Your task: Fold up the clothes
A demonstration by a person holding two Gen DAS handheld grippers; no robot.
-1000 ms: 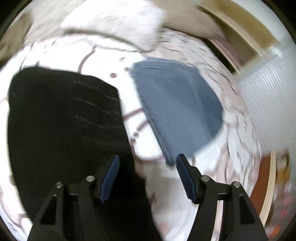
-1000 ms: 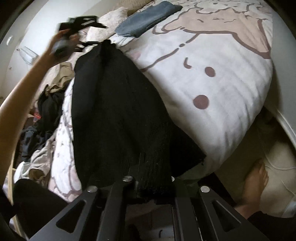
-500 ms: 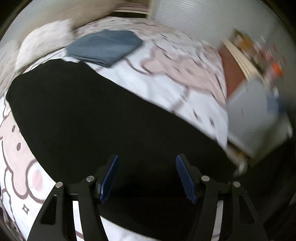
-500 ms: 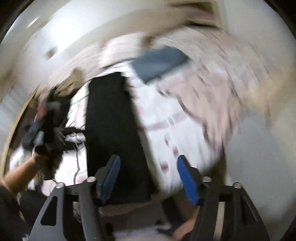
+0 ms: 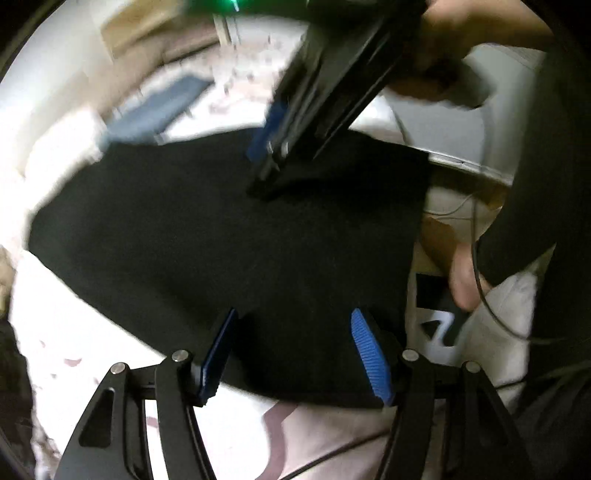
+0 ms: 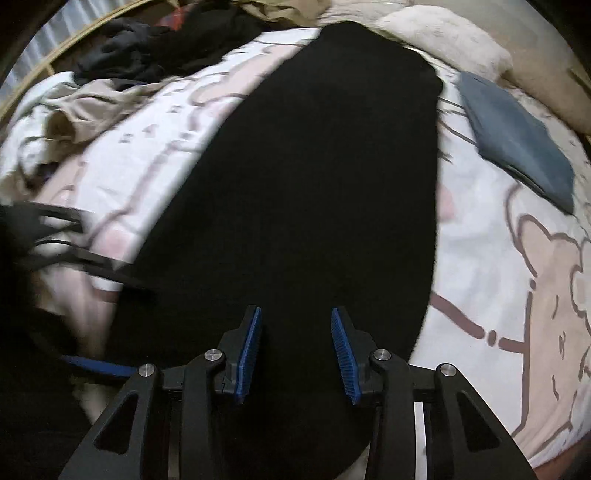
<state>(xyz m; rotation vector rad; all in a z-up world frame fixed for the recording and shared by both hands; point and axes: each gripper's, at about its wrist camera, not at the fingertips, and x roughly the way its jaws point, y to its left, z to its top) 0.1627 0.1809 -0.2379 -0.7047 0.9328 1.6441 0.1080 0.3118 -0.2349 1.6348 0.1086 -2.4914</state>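
A black garment (image 6: pixel 314 184) lies spread long and flat on the cartoon-print bedspread (image 6: pixel 498 295). My right gripper (image 6: pixel 295 321) hovers over its near end, its jaws closing, with nothing pinched between the blue pads. In the left wrist view the same black garment (image 5: pixel 240 240) fills the middle. My left gripper (image 5: pixel 291 325) stands open just above its near edge. The right gripper (image 5: pixel 264 162), blurred and held by a hand (image 5: pixel 461 33), hangs over the cloth's far side.
A folded blue-grey garment (image 6: pixel 517 147) lies on the bed to the right of the black one. A heap of dark and beige clothes (image 6: pixel 122 62) sits at the far left. A fluffy white pillow (image 6: pixel 443 37) is at the head. A bare foot (image 5: pixel 461 280) stands beside the bed.
The right gripper was shut on the black garment's edge a second ago and has let go. Both grippers swung round fast, and the left one came to the cloth's near edge.
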